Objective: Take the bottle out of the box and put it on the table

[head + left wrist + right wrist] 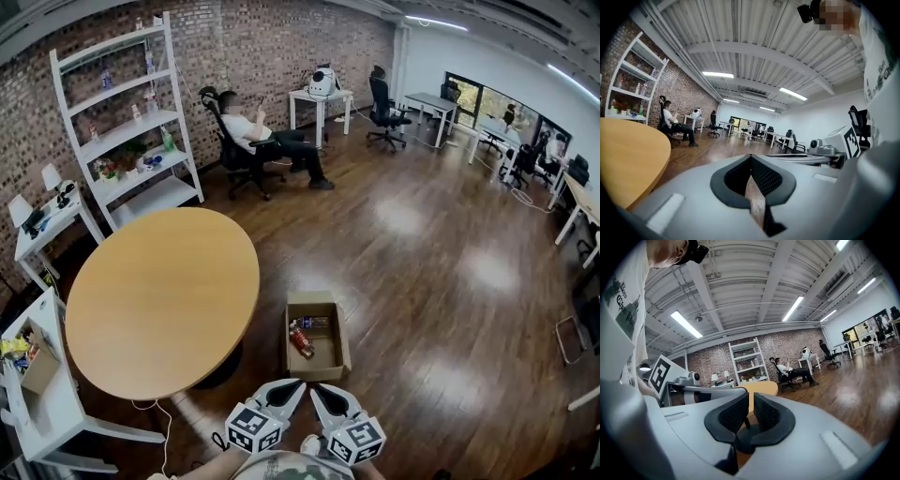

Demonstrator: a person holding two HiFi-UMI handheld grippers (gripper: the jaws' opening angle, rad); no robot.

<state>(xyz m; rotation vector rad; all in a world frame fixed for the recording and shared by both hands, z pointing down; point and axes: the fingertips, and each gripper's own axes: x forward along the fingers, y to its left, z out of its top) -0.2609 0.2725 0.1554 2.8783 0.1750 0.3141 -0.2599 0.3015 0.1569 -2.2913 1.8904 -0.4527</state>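
item: bottle (pixel 301 341), not yet lifted, lying in box (pixel 339 354) on floor right of table (pixel 159 291); left gripper (pixel 292 386) closed and empty, right gripper (pixel 321 392) narrowly parted and empty, both near the box; grasp, lift and placing outstanding.

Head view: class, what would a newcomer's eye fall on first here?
The big round table fills the left. Right of it, on the dark floor, sits an open cardboard box with a red bottle lying inside. The left claw and right claw hang at the bottom edge, near the box.
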